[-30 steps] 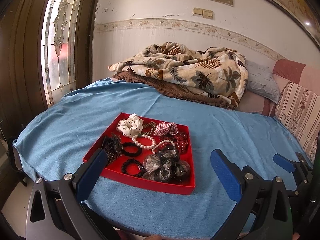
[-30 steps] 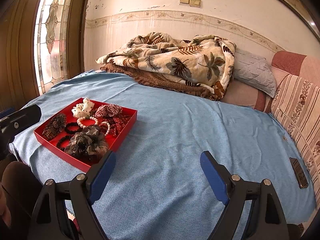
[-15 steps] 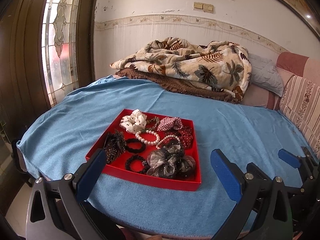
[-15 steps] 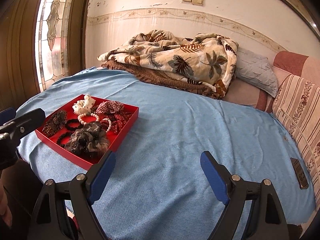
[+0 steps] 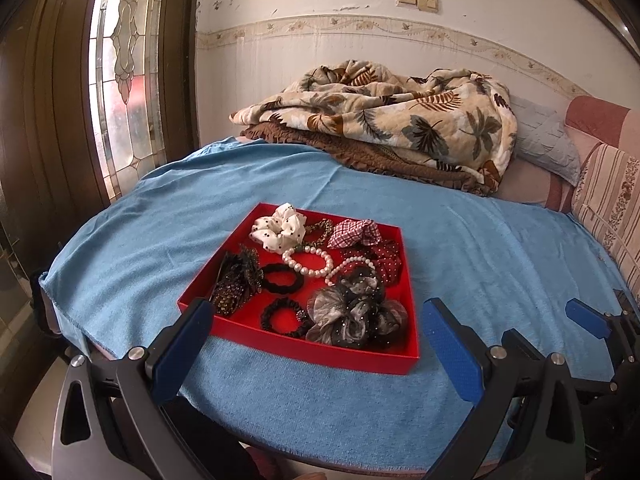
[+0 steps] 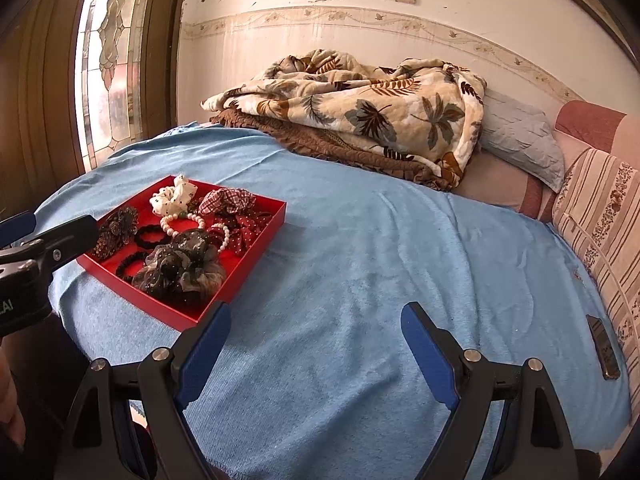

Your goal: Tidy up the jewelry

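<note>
The red tray (image 5: pixel 296 350) of scrunchies and beads rests on the bed's blue cover, straight ahead of the left tool (image 5: pixel 318 338) and well left of the right tool (image 6: pixel 316 338); both stand spread and empty, the left plainly nearer.

A lived-in room of a home, used for sleeping. A bed or daybed covered by a blue woven spread (image 5: pixel 480 248) fills the floor space; a cream leaf-printed quilt (image 5: pixel 384 120) lies folded on a brown quilted blanket (image 5: pixel 360 158) at the wall, beside a grey textured pillow (image 6: pixel 520 140) and striped floral cushions (image 6: pixel 600 220). A dark wooden door with leaded stained-glass panel (image 5: pixel 124 80), a papered border and cream wall switches (image 5: pixel 418 0) complete the domestic setting.
</note>
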`<state>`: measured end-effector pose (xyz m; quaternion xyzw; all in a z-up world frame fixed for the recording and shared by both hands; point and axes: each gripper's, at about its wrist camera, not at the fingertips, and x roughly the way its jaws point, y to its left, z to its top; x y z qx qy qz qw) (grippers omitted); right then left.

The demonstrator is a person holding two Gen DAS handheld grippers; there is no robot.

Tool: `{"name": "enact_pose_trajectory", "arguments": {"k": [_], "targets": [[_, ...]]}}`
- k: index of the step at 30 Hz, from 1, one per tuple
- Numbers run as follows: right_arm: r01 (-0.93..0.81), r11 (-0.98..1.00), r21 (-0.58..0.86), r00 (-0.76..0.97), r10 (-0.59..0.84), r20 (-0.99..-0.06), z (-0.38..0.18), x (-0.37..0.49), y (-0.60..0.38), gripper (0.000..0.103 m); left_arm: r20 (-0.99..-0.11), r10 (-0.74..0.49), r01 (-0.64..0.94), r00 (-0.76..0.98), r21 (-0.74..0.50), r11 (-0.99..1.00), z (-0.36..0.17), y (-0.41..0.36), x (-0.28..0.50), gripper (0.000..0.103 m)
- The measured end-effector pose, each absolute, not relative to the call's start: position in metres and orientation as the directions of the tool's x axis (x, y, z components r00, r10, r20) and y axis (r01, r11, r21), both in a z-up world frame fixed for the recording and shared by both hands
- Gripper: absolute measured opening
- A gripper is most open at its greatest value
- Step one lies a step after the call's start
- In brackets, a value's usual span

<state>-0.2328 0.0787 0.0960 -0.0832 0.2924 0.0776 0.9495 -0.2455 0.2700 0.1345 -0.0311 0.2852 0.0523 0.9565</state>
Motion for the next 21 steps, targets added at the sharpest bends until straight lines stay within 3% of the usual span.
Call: {"name": "enact_pose_trajectory", "arguments": {"k": [21], "targets": [[-0.233, 0.967, -0.1, 0.782, 0.125, -0.611, 0.0857, -0.2268, 0.0854, 0.09, -0.555, 0.132, -0.169, 0.821, -0.016, 0.986, 0.1307, 0.2743, -0.2378, 0.103]]}}
